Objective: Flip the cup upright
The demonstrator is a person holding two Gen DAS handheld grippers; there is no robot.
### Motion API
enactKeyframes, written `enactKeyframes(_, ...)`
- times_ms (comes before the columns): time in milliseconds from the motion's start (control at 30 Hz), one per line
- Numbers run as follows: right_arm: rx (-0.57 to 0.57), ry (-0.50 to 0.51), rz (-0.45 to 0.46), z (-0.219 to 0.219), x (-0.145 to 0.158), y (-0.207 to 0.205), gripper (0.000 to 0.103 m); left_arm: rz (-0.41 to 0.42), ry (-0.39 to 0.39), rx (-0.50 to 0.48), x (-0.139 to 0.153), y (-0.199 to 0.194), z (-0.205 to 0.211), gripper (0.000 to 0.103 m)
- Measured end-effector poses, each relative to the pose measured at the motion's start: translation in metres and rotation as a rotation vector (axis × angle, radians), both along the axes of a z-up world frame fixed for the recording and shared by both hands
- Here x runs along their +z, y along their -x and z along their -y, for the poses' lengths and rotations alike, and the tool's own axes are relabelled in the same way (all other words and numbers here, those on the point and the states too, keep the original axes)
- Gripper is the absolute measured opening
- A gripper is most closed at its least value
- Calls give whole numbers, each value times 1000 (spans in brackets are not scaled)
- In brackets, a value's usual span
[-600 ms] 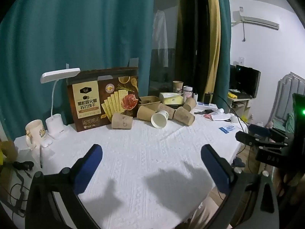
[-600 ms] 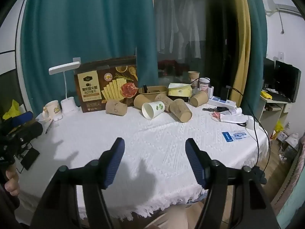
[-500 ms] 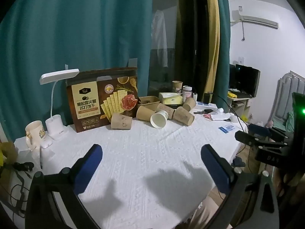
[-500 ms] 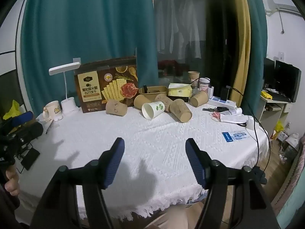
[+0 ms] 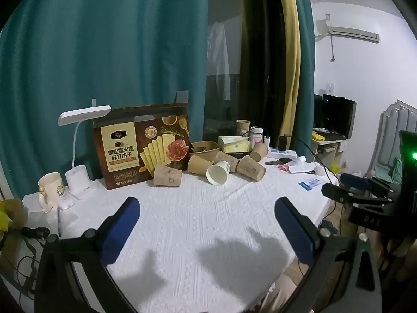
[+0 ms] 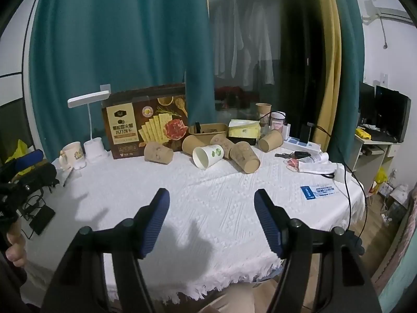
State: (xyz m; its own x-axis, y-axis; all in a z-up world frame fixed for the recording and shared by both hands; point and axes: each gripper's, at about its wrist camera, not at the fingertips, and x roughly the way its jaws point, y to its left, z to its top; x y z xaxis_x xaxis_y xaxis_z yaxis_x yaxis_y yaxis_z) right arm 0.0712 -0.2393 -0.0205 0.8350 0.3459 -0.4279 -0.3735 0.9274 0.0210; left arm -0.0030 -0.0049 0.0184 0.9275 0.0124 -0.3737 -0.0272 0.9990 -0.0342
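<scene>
Left wrist view: the left gripper (image 5: 206,206) hangs over the near part of the white tablecloth (image 5: 182,229), jaws spread wide and empty. Right wrist view: the right gripper (image 6: 211,194) is also released, its jaws narrower, with nothing between them. Well ahead of both, a white cup (image 5: 217,173) lies on its side among brown cups (image 5: 166,176) that are also tipped over, just in front of a cracker box (image 5: 140,148). A desk lamp (image 5: 83,112) and a mug (image 5: 49,187) stand at the left.

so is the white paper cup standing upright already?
No, the white paper cup lies on its side on the tablecloth, open mouth facing the camera.
</scene>
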Motion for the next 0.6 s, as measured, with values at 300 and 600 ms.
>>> enactKeyframes(300,0,-1,3,0,1,1,66,3,-1,0,1,2,1,103)
enactKeyframes(600,0,-1,5,1,2,1,66,7,0,0,-1,3,0,103)
